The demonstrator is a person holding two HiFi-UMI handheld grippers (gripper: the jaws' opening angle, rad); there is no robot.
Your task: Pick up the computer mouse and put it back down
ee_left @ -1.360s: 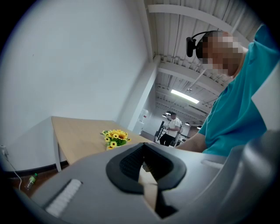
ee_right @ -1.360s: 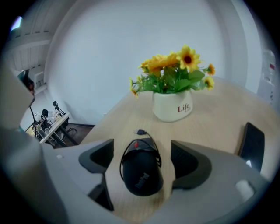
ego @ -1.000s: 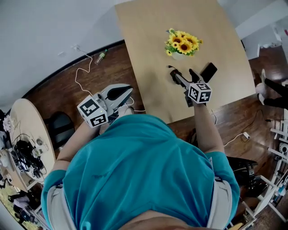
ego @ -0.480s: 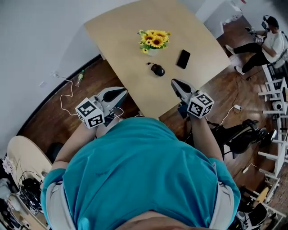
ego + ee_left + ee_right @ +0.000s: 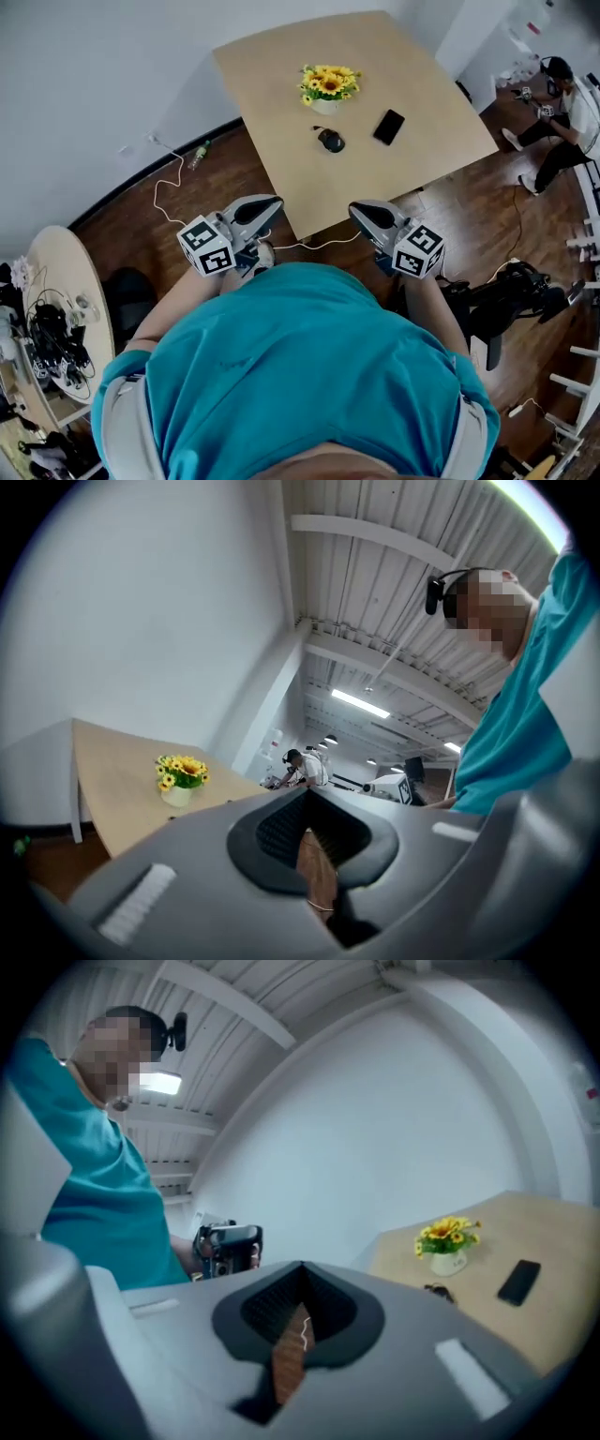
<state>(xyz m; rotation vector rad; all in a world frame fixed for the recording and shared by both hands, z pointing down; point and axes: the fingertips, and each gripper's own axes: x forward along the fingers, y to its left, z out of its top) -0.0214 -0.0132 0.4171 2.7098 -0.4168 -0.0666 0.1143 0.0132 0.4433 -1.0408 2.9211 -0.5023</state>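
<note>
Nearest, in front of the person's teal shirt (image 5: 300, 375) and short of the table's near edge, the left gripper (image 5: 267, 204) and the right gripper (image 5: 361, 211) each have their jaws pressed together with nothing between them. Farther off, the black computer mouse (image 5: 330, 140) lies on the wooden table (image 5: 272, 94), well apart from both grippers, with a dark phone (image 5: 388, 126) near its right side. Beyond the mouse, a small pot of yellow flowers (image 5: 329, 84) stands on the table.
</note>
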